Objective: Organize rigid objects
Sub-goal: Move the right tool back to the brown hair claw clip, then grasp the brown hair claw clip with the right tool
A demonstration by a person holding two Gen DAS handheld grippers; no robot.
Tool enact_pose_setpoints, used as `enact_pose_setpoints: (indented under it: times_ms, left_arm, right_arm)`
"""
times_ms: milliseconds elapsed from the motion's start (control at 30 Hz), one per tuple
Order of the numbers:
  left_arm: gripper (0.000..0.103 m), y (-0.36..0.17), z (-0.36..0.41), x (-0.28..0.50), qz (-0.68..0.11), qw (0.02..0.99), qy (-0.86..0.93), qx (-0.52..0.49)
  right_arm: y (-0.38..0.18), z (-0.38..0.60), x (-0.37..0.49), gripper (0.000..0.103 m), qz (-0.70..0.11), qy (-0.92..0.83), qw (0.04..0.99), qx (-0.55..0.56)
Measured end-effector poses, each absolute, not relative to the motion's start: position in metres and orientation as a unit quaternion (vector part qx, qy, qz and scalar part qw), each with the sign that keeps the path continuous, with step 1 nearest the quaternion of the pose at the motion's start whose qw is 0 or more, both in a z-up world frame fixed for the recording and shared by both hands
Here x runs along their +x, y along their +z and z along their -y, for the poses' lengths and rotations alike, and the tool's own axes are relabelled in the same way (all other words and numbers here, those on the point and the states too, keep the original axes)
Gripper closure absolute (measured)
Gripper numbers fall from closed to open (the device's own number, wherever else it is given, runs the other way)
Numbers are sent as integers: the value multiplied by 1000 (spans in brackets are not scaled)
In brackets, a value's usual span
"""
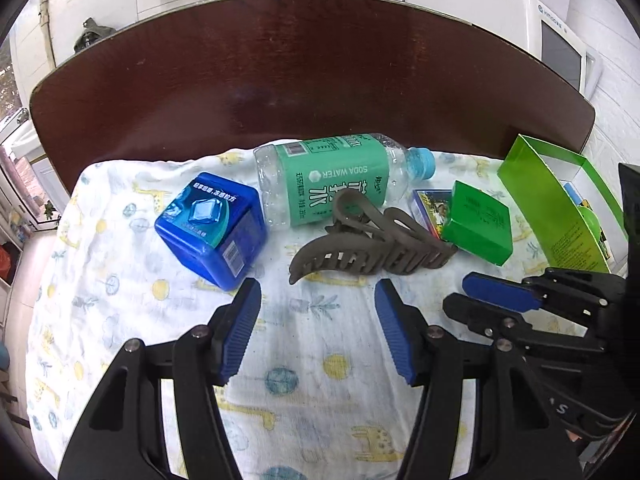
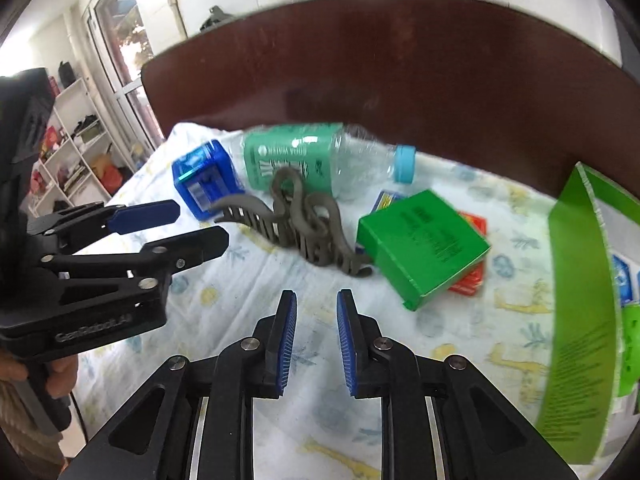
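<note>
Lying on the giraffe-print cloth (image 1: 120, 280), the brown hair claw clip (image 1: 372, 248) sits at 12 o'clock of the left gripper (image 1: 318, 320), its jaws parted halfway and empty. At 3 o'clock, the right gripper (image 2: 316, 340) is nearly closed, holding nothing.

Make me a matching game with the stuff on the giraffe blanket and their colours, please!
Things:
1. hair clip
2. cube tub
3. bottle cap
4. flat box

Colours:
A. bright green
B. light blue
C. grey-brown
D. dark blue

Right pairs: 1-C, 2-D, 3-B, 4-A
</note>
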State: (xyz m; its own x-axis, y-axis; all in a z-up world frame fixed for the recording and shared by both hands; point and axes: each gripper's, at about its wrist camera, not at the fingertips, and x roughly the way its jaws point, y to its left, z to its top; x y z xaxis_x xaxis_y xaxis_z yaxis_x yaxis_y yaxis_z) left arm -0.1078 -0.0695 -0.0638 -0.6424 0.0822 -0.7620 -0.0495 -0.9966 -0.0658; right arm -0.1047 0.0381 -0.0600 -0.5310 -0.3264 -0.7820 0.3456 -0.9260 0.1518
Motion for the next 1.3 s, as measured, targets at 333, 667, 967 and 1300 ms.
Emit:
enact_pose_setpoints:
  times_ms: [333, 667, 967, 1300]
  left_arm:
    - [43, -77, 66, -130, 20, 58, 901, -429]
    - [49, -91, 78, -141, 60, 92, 888, -447]
    - [56, -83, 77, -135, 64, 106, 889, -440]
    - [55, -59, 70, -107, 61, 111, 900, -418]
  right_arm:
    - [-67, -43, -122, 55, -30, -891, 153, 425]
    - [-76, -38, -139, 57, -20, -882, 210, 420]
    - [-70, -31, -138, 58, -26, -890, 189, 413]
    - [-50, -33, -123, 58, -14, -895, 188, 403]
